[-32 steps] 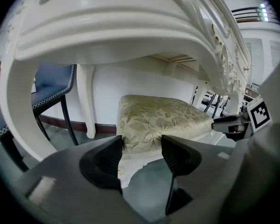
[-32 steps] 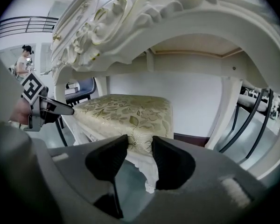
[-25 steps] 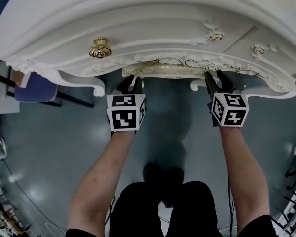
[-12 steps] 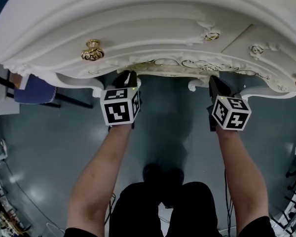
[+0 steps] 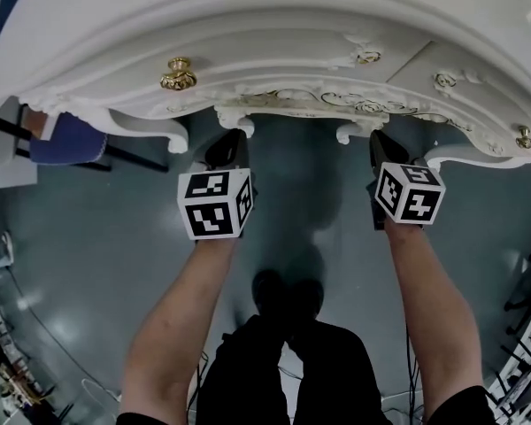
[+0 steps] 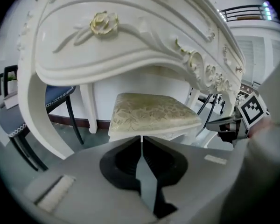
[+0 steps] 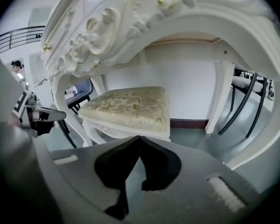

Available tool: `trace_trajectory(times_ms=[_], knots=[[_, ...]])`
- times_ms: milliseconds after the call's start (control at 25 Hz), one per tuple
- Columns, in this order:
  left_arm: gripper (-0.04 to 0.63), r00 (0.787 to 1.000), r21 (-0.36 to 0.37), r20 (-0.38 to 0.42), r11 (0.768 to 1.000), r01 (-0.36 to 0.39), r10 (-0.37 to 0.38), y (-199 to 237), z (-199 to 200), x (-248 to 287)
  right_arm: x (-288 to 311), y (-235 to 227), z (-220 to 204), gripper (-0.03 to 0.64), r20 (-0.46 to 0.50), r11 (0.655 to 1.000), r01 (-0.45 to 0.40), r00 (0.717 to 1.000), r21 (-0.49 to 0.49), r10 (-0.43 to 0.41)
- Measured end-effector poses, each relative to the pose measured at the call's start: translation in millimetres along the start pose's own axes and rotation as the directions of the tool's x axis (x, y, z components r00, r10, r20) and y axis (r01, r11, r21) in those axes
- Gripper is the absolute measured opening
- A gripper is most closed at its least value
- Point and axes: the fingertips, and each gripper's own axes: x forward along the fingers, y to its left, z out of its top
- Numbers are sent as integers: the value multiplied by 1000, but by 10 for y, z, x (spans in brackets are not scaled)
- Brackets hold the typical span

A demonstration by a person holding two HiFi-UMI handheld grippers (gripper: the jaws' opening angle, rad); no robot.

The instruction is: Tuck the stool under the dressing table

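The stool (image 6: 151,113), white with a gold-patterned cushion, stands beneath the white carved dressing table (image 5: 274,51). It also shows in the right gripper view (image 7: 130,107), and the tabletop hides it in the head view. My left gripper (image 5: 230,140) hangs just in front of the table's apron, a little short of the stool seat. Its jaws (image 6: 141,137) are closing, tips meeting, with nothing between them. My right gripper (image 5: 378,137) is level with it on the right, shut and empty (image 7: 139,136), also clear of the stool.
A blue-seated chair (image 5: 66,140) stands left of the table. The curved white table legs (image 6: 35,125) flank the stool. Black chair legs (image 7: 242,101) show at the right. A gold knob (image 5: 179,73) juts from the drawer front. The person's feet (image 5: 288,295) rest on the grey floor.
The stool's front edge, visible under the apron a second ago, is now hidden beneath the table. Both grippers have drawn back from the apron toward the person.
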Motion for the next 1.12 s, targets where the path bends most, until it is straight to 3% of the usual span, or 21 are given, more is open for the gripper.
trace_trajectory(times_ms=[240, 840, 1120], knots=[[15, 1000, -2, -20, 1000, 4, -4, -203, 133, -430, -488, 300, -121, 3, -48, 997, -71, 996, -17, 70], [15, 1000, -64, -1, 998, 3, -3, -598, 703, -1536, -1753, 886, 301, 3, -69, 983, -181, 981, -28, 179], [15, 1000, 11, -18, 1000, 0, 0, -685, 1001, -2011, -2212, 984, 435, 3, -72, 982, -189, 980, -13, 187]])
